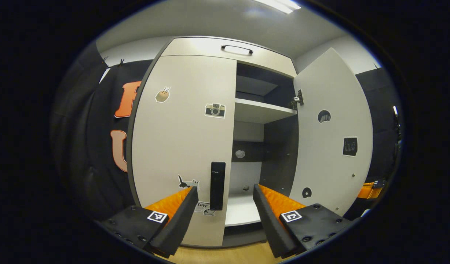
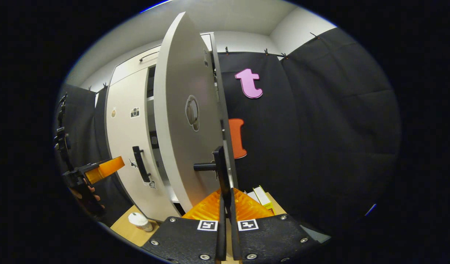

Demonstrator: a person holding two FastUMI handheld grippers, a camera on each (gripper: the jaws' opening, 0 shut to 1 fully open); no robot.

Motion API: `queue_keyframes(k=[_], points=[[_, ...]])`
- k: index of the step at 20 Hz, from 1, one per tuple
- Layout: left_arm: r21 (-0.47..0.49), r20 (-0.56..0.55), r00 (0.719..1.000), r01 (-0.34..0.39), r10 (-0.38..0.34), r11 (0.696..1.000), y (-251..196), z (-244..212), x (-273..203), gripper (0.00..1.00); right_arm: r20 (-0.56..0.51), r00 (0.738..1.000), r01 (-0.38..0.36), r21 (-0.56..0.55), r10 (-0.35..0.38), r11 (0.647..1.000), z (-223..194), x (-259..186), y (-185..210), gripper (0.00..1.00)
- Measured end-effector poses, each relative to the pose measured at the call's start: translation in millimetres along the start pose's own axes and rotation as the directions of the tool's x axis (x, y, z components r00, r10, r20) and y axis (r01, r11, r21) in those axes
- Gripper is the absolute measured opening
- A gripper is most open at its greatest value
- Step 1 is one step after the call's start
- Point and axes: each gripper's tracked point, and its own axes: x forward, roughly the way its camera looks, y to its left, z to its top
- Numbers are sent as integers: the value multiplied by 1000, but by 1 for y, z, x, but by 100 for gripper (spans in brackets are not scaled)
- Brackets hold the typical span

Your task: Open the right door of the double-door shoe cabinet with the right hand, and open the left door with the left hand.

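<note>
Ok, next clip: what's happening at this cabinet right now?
A person is opening a double-door shoe cabinet with a gripper in each hand. The right gripper is shut on the right door's handle, and the right door is swung wide open, showing the shelves inside. The left door is closed. The left gripper is open, its fingers to either side of the left door's handle but not gripping it.
</note>
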Motion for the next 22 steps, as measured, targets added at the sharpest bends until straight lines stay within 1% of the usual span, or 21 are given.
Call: queue_keyframes(k=[2,7,10,11,14,17,18,19,22], points=[[-8,-10,1000,3,-3,1000,0,-4,3,98,2,1000,28,-15,-28,1000,3,-1,-10,5],[-1,-20,1000,-2,2,1000,2,-10,9,96,3,998,69,-3,-69,998,6,-4,-26,4],[0,-30,1000,3,-3,1000,1,-15,16,96,5,999,49,25,-49,998,7,-11,-25,4],[5,-30,999,10,-10,1000,1,-16,19,96,10,999,48,21,-48,999,8,-12,-27,4],[19,-39,999,-6,7,1000,8,-23,29,96,17,1000,21,5,-21,1000,8,-22,-19,3],[14,-49,999,-2,3,1000,9,-27,35,96,38,999,36,23,-37,999,16,-36,-27,3],[18,-50,999,-2,3,1000,7,-27,36,95,37,998,42,30,-43,999,17,-41,-30,3],[22,-48,999,-1,2,1000,6,-27,39,96,45,997,56,30,-57,998,21,-47,-37,3],[33,-45,999,-5,7,999,5,-30,50,96,57,993,100,10,-101,995,23,-60,-56,3]])
